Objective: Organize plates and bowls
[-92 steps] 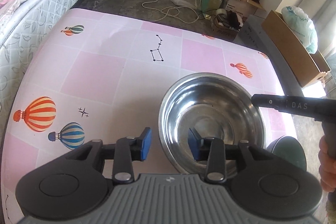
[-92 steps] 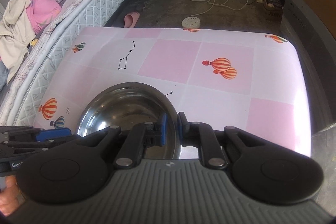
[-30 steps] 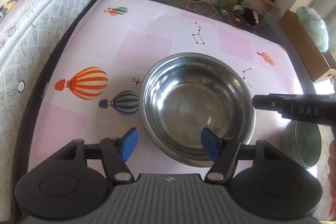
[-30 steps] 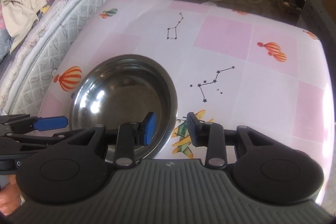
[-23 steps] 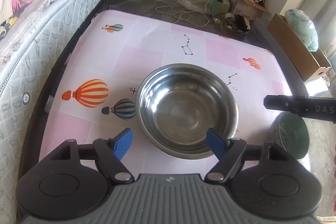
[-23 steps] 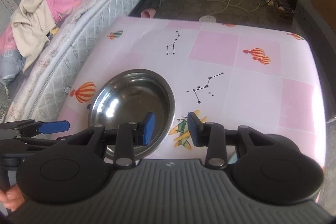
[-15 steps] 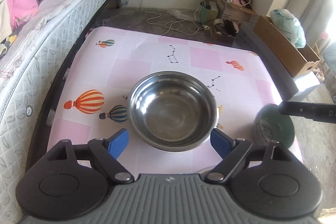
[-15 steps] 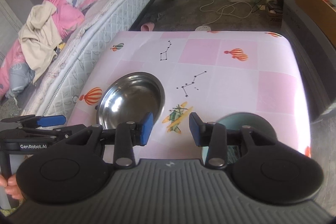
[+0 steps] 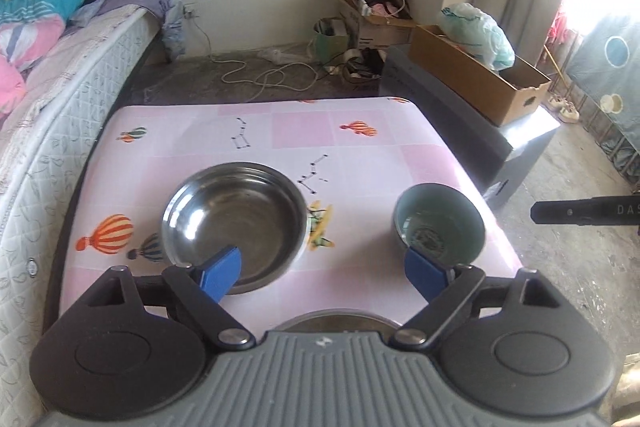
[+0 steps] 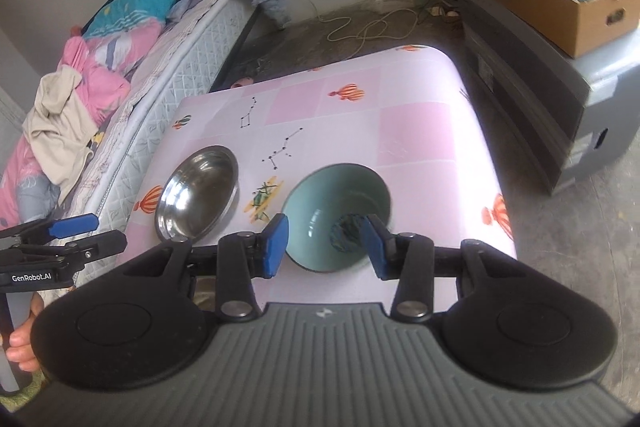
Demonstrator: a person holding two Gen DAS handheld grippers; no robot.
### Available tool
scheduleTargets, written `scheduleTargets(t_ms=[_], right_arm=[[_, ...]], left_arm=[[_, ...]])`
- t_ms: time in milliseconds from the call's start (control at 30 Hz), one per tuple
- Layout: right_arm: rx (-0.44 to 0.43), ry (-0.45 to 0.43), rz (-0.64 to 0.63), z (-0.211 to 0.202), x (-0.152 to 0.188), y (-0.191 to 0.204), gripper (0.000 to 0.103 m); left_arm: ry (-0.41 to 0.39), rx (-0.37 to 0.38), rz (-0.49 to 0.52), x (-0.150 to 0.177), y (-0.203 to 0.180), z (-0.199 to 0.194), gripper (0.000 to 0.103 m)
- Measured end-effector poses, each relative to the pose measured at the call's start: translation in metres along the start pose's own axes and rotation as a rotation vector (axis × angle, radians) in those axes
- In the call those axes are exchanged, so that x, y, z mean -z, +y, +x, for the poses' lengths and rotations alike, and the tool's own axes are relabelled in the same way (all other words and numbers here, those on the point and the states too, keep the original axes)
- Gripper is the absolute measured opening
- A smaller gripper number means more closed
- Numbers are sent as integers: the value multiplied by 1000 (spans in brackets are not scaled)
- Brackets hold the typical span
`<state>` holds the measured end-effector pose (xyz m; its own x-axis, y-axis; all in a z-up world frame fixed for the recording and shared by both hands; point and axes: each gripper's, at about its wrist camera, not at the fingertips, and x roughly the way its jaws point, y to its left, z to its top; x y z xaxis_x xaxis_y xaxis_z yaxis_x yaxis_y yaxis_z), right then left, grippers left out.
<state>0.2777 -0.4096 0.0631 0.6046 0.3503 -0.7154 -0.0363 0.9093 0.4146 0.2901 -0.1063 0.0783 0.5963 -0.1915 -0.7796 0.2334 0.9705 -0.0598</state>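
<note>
A steel bowl (image 9: 236, 223) sits on the pink table (image 9: 360, 155), left of centre; it also shows in the right wrist view (image 10: 198, 193). A green ceramic bowl (image 9: 438, 227) stands near the table's right front; in the right wrist view its teal inside (image 10: 338, 207) faces me. My left gripper (image 9: 324, 273) is open and empty, raised above the front edge. The rim of another steel dish (image 9: 336, 319) shows just under it. My right gripper (image 10: 326, 247) is open and empty, above the green bowl's near side.
A bed (image 9: 60, 75) runs along the table's left side. A dark cabinet (image 9: 472, 131) with a cardboard box (image 9: 480, 83) stands to the right. Cables and boxes (image 9: 360, 27) lie on the floor behind the table.
Both grippers have pulled back and up from the steel bowl and opened wider. The right gripper, shut on the bowl's rim three seconds ago, has let go. The green bowl has come into view.
</note>
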Motion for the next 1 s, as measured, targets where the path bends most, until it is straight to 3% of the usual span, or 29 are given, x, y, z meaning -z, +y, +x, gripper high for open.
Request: scheduleTargets(t_ms=[233,433,600,800,867,1000], right_arm=[[15,2,46,-10,17,-32,41],[-4,33,98,22,14,-51,41],[-26,54,145,57,7,-65,41],[-55,53,187,91,-3,-70,39],[-62,54,195,100,-5,-71,38],[-61,55,197,115,-7,-68,30]], left_arm=[[22,89,6,2,-28,31,90],[96,107,4,-5,-50,69,89],[136,62,10,-12,-64,95,76],[194,42,-13,-21,-73,123,51],[206,35,-22,-21,-74,128,34],[225,20,-27,-22,-77,139,22]])
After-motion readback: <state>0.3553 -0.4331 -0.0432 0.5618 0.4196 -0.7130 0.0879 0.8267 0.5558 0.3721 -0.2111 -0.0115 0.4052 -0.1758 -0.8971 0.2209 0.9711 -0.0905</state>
